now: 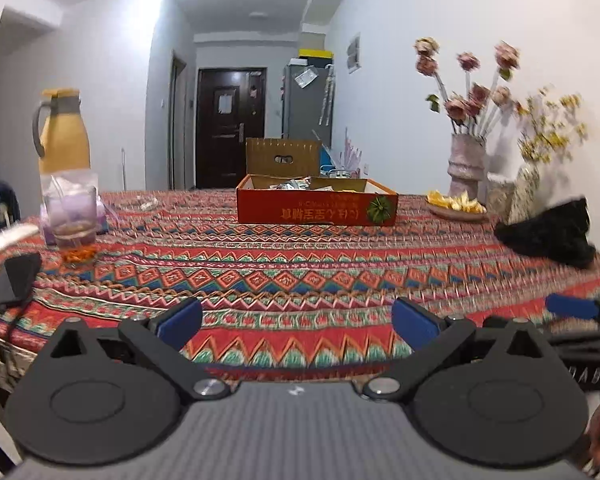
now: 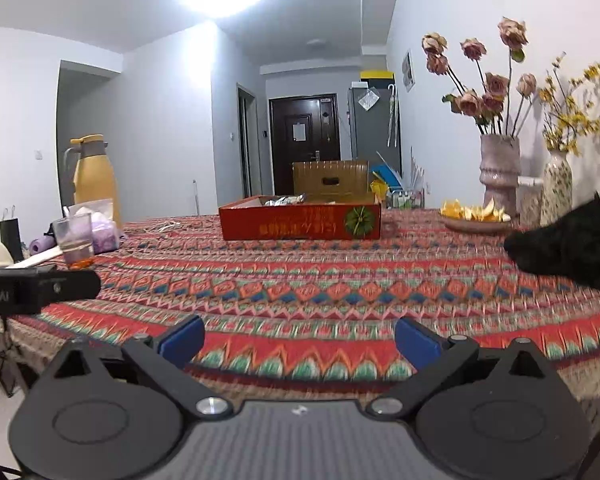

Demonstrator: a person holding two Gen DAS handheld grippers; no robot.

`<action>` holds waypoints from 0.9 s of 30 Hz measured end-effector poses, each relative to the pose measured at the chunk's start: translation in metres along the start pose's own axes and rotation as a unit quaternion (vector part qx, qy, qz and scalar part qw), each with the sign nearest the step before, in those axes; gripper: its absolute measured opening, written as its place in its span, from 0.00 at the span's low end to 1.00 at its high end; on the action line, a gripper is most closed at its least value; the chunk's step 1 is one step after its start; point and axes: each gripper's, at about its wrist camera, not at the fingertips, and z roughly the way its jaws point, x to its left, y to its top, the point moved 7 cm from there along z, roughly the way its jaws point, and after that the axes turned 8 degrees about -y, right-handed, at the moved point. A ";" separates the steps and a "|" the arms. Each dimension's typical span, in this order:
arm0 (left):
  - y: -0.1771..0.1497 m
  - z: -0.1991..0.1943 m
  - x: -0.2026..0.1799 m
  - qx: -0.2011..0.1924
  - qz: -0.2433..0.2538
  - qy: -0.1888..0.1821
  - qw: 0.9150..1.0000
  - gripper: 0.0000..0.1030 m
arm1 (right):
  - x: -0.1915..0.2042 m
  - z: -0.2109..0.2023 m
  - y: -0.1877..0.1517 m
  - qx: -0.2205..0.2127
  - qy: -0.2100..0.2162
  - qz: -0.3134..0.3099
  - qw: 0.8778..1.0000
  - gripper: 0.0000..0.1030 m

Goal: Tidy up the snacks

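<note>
Red snack box (image 2: 300,222) well beyond open right claw (image 2: 298,342).

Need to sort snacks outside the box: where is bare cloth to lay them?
Bare tablecloth lies between the red snack box and both open grippers. Crowded: left edge around the glass; right edge by the peel plate and black cloth.
</note>
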 end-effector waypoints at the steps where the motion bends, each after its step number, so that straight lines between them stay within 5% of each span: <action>1: -0.002 -0.007 -0.001 -0.003 0.010 0.001 1.000 1.00 | -0.001 -0.006 -0.003 0.000 -0.001 0.004 1.000 0.99; 10: -0.012 -0.044 0.015 -0.025 -0.007 0.041 0.999 1.00 | -0.009 -0.042 -0.010 0.010 -0.004 -0.008 1.000 0.99; 27: -0.011 -0.045 0.013 -0.027 -0.003 0.033 0.999 1.00 | -0.010 -0.043 -0.012 0.011 -0.006 -0.001 1.000 0.99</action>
